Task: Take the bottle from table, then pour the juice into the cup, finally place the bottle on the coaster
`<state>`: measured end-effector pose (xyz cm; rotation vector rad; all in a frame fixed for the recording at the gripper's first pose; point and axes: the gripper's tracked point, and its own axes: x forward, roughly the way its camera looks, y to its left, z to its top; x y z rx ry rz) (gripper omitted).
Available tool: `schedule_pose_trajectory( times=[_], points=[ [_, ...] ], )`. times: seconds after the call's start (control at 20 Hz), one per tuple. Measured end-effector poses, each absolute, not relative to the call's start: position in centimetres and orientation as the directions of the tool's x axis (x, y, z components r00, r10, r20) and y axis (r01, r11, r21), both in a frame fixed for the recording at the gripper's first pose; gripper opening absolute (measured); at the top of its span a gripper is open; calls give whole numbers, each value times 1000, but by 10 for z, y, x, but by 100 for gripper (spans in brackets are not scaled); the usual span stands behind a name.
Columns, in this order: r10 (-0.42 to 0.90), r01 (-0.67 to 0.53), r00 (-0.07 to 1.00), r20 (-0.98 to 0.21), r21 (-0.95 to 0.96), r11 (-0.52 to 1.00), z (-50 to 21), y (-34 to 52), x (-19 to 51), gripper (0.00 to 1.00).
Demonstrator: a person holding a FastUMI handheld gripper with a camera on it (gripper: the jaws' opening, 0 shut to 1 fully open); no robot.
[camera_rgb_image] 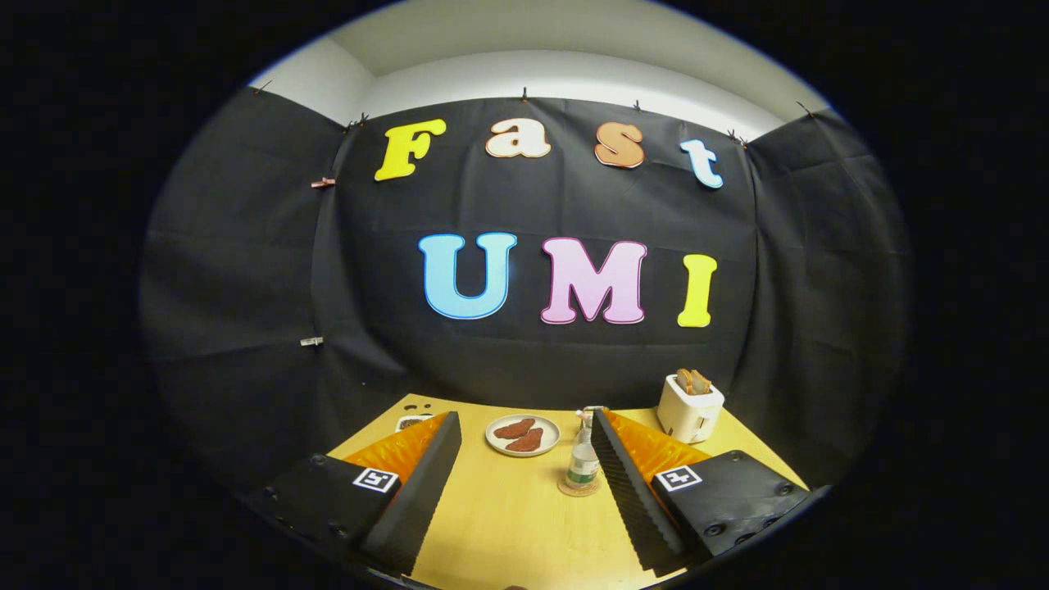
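Note:
A small clear bottle with a green label stands upright on a round brown coaster on the wooden table. It is close to the inner face of my right finger, and I cannot tell whether they touch. My gripper is open and wide, with nothing pressed between its fingers. Behind the bottle's cap, at the tip of the right finger, a small object that may be the cup is mostly hidden.
A white plate with two brown pieces of food lies beyond the fingers at the table's middle. A white toaster with bread in it stands at the back right. A small white item peeks out behind the left finger.

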<state>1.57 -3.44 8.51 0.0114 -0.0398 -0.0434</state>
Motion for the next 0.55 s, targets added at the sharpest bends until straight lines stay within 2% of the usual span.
schedule_pose_trajectory(
  times=[0.55],
  points=[
    [-77, 77, 997, -20, -4, 997, 35, -9, -37, 98]
  ],
)
